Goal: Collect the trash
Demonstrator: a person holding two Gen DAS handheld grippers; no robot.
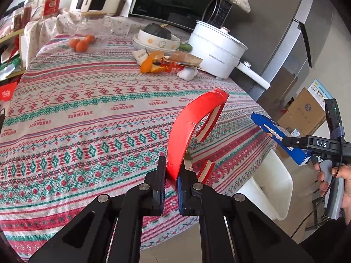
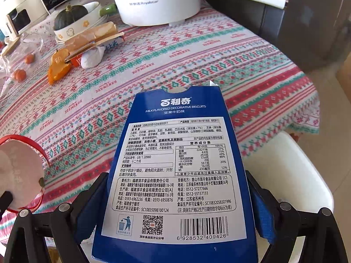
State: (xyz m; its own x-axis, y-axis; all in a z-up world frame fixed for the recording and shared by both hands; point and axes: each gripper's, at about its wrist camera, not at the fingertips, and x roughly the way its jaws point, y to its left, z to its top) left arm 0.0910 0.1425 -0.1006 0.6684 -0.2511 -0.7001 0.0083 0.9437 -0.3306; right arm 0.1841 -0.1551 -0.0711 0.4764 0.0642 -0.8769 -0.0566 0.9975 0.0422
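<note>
The right tool (image 2: 175,208) grips a blue biscuit box (image 2: 175,166) across its width, jaws spread wide with a pad against each side wall; the box sticks out forward, its printed label up, its torn top end away from the tool. The left tool (image 1: 173,188) is clamped all the way down on the edge of a crushed red paper cup (image 1: 186,131), which curls upward from the jaws.

Beyond both tools lies the worktop (image 1: 87,118), covered by a patterned cloth. At its far side, ahead of the right tool, stands a white electric pot (image 2: 153,2) with its lid on; I cannot tell what is inside. To the left of the pot a stack of white bowls (image 1: 156,40) holds a dark green squash (image 1: 159,30). Just in front of the bowls sits a loose heap of trash (image 1: 169,62): orange peel, flattened cardboard, a crumpled white tissue. Farther left lie small oranges (image 1: 81,42). Below the worktop's edge, right of the tools, stands a white bin (image 2: 307,171).
</note>
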